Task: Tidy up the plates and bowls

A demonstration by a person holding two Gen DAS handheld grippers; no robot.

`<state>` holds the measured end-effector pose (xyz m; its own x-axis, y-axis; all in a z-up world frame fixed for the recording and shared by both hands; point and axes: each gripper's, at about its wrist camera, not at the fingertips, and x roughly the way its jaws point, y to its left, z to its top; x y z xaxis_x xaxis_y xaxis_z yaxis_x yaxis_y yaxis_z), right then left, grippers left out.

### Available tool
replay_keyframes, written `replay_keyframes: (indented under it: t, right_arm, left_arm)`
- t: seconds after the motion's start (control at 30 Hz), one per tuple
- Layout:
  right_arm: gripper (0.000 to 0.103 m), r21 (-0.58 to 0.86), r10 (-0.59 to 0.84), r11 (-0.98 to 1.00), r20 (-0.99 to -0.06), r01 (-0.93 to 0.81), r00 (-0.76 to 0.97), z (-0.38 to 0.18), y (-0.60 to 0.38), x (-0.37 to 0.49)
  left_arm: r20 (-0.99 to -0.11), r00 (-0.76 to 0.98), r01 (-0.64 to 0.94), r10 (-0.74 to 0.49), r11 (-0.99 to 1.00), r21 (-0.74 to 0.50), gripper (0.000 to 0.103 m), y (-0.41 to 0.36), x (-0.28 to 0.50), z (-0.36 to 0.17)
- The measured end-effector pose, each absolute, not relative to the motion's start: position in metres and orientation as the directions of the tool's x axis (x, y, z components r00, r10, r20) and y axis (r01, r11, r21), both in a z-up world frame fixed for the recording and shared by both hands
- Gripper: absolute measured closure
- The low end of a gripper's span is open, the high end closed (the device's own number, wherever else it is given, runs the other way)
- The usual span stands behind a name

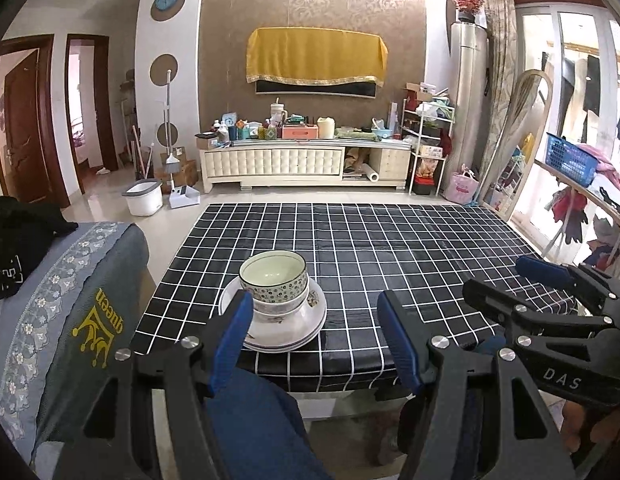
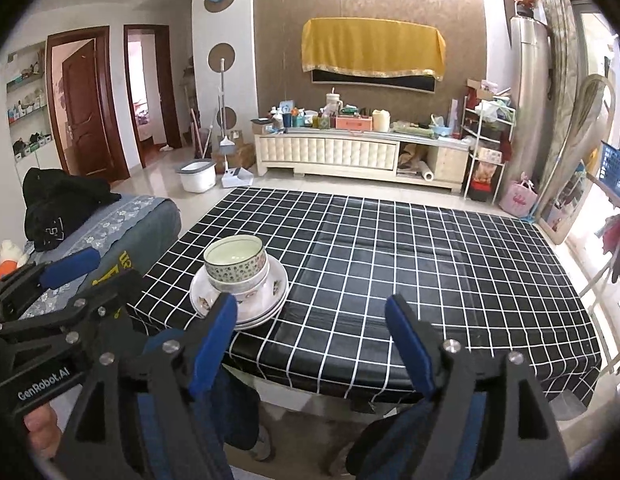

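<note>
Bowls [image 1: 274, 280] are seen nested, 2 at least, on a stack of white plates [image 1: 287, 330] near the front left edge of the table [image 1: 390, 248], which is covered by a black cloth with a white grid. The upper bowl carries a dotted band outside and a pale inside; the lower bowl is mostly hidden by it. How many plates are stacked cannot be told exactly, since only their rims are shown. In the left wrist view the near left rim of the plates is covered by a blue pad [image 1: 229, 332].

The left gripper [image 1: 316, 334] is held with its jaws wide apart, nothing between them, short of the table edge. The right gripper [image 2: 312, 338] is likewise spread and empty; in the left view only its side is visible [image 1: 558, 300], partly cut off by the frame edge.

A grey embroidered cushion [image 1: 69, 300] lies left of the table. Behind, a cluttered white cabinet [image 1: 305, 160] is shown, its small items too blurred to name.
</note>
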<state>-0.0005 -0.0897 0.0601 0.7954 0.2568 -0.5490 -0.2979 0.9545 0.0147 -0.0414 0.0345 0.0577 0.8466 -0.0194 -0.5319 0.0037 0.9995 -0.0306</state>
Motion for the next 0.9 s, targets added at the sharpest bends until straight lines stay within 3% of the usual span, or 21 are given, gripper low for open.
replay_keyframes:
  t: [0.33, 0.43, 0.9]
  right_arm:
    - [0.023, 0.027, 0.275, 0.951, -0.536, -0.309, 0.798, 0.056, -0.095, -0.016]
    - [0.023, 0.026, 0.272, 0.952, -0.532, -0.306, 0.802, 0.055, -0.097, -0.020]
    - [0.017, 0.028, 0.271, 0.953, -0.524, -0.301, 0.808, 0.054, -0.101, -0.025]
  left_arm:
    - [-0.508, 0.861, 0.020, -0.014, 1.000, 0.006, 0.034, 0.023, -0.056, 0.059]
    - [-0.500, 0.866, 0.010, -0.006, 1.000, 0.005, 0.026, 0.024, -0.058, 0.059]
    - [-0.519, 0.855, 0.006, -0.007, 1.000, -0.004, 0.025, 0.030, -0.059, 0.052]
